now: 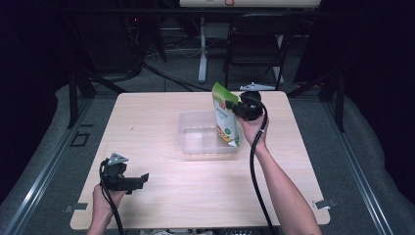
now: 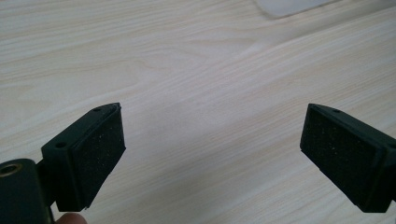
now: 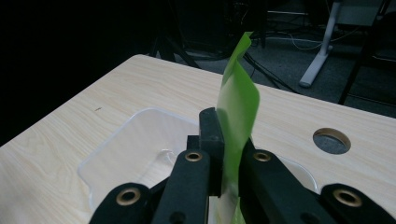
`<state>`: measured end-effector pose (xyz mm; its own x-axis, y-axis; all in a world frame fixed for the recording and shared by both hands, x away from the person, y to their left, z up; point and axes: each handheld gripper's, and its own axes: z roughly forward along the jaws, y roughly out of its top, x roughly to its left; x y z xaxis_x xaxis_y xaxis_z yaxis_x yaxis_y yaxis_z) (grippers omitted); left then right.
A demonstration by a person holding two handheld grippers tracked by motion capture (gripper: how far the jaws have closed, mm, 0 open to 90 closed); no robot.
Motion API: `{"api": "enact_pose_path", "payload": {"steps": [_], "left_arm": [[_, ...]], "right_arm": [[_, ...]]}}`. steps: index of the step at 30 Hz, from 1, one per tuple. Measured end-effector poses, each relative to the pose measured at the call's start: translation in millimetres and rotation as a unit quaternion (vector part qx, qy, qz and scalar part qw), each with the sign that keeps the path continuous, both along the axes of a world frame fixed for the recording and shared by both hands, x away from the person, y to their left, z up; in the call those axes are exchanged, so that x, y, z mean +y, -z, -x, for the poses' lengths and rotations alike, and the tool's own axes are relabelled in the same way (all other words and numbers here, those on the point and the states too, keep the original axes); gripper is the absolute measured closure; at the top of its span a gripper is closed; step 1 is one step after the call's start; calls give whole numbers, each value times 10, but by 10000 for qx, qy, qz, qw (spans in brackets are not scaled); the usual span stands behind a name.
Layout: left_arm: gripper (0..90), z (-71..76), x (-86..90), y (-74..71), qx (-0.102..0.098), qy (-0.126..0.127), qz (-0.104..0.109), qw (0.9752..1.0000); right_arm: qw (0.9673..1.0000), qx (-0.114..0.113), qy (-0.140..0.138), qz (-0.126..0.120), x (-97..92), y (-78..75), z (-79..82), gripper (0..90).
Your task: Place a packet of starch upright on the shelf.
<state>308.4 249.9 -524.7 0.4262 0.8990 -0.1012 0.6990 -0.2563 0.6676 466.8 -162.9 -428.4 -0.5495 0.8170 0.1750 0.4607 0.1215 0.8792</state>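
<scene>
Pinching green pouch (image 1: pixel 225 115) upright over clear tray (image 1: pixel 193 139), right tool (image 1: pixel 239 107) clamped, left tool (image 2: pixel 212 158) spread.

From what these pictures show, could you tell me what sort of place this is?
Probably a lab or recording workspace: a bare wooden table ringed by dark curtains, cables on the floor, and a folding chair behind.

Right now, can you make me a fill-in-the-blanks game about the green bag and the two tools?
1. The right tool is shut on the ____ pouch.
2. The pouch is held upright over the clear plastic ____.
3. The left tool has its jaws ____, with nothing between them.
4. The left tool sits near the table's ____ edge, closest to the person.

Missing words: green; tub; open; front
</scene>
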Motion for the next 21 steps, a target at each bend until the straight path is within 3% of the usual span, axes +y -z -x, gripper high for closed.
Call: {"api": "enact_pose_path", "payload": {"steps": [12, 21], "left_arm": [[65, -11, 8, 4, 7, -28, -15, 10000], [65, -7, -25, 6, 24, 22, -55, 10000]], "right_arm": [[9998, 159, 114, -92, -70, 160, -11, 900], [9993, 247, 250, 104, -90, 140, 4, 900]]}}
